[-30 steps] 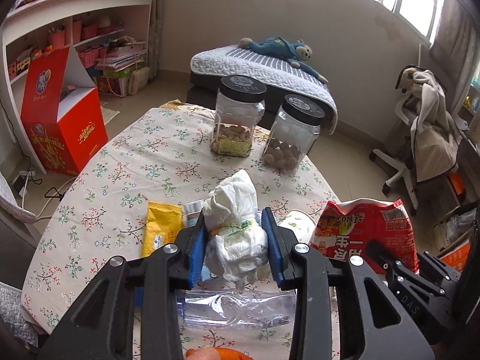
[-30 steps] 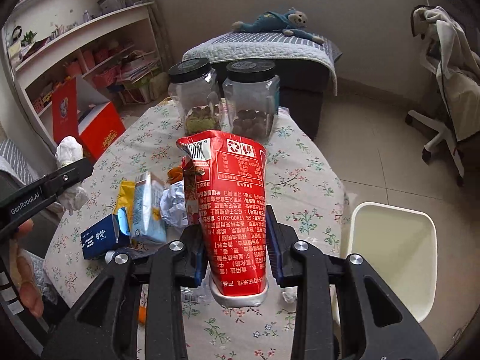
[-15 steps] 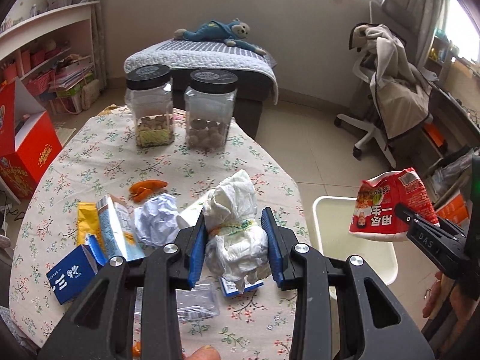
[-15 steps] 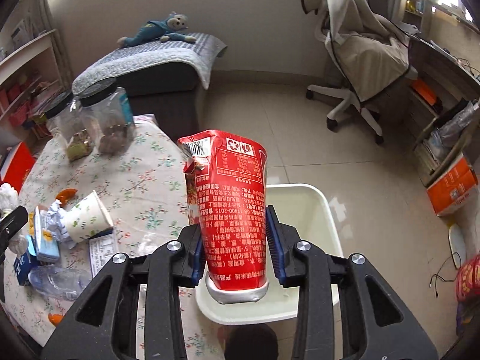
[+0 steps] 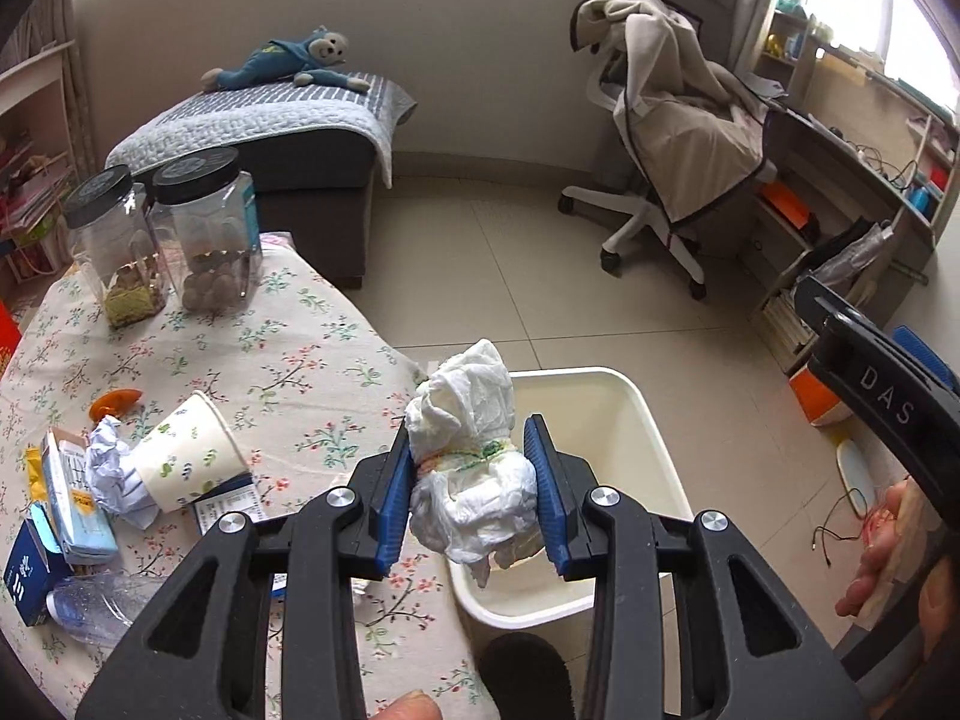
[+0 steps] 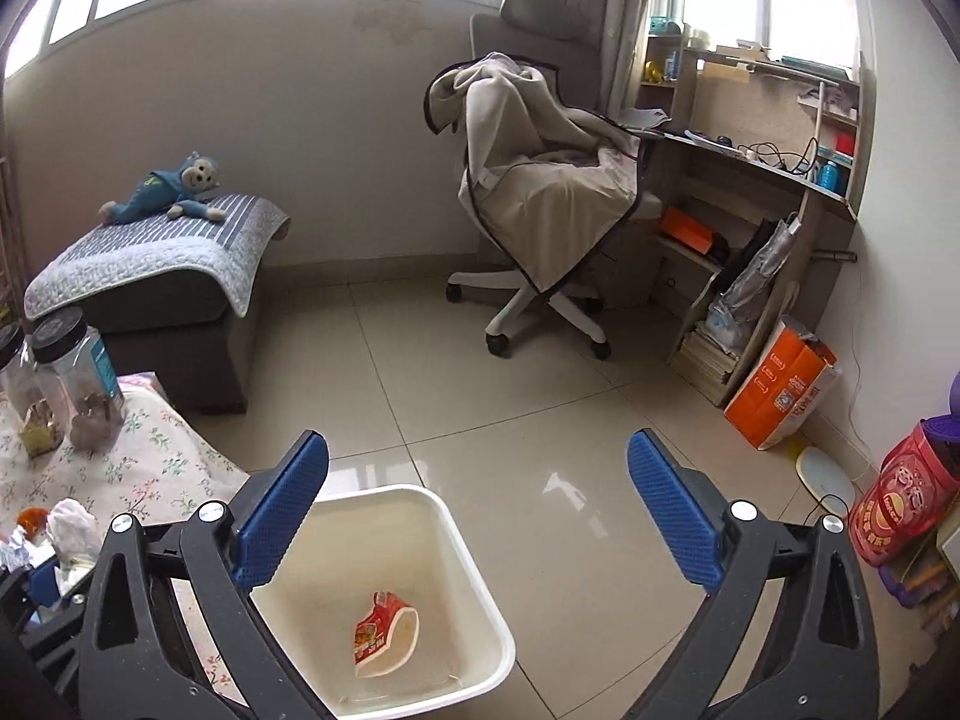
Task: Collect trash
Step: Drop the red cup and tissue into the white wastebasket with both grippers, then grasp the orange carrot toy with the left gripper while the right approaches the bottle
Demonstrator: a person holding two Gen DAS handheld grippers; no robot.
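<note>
The red snack bag (image 6: 384, 633), clamped half a second earlier, was found lying in the white bin (image 6: 480, 588); the right gripper (image 6: 478, 513) was spread empty. The crumpled tissue wad (image 5: 474, 468) was gripped by the left gripper (image 5: 474, 492) above the bin rim, ready for release.

The letters "DAS" stand in pale print on the black arm of the right tongs (image 5: 882, 402), seen from the left wrist view (the arm crosses the frame's right edge). Print on the orange bag (image 6: 780, 387), the red canister (image 6: 900, 510) and the table's cartons is too small to read.
</note>
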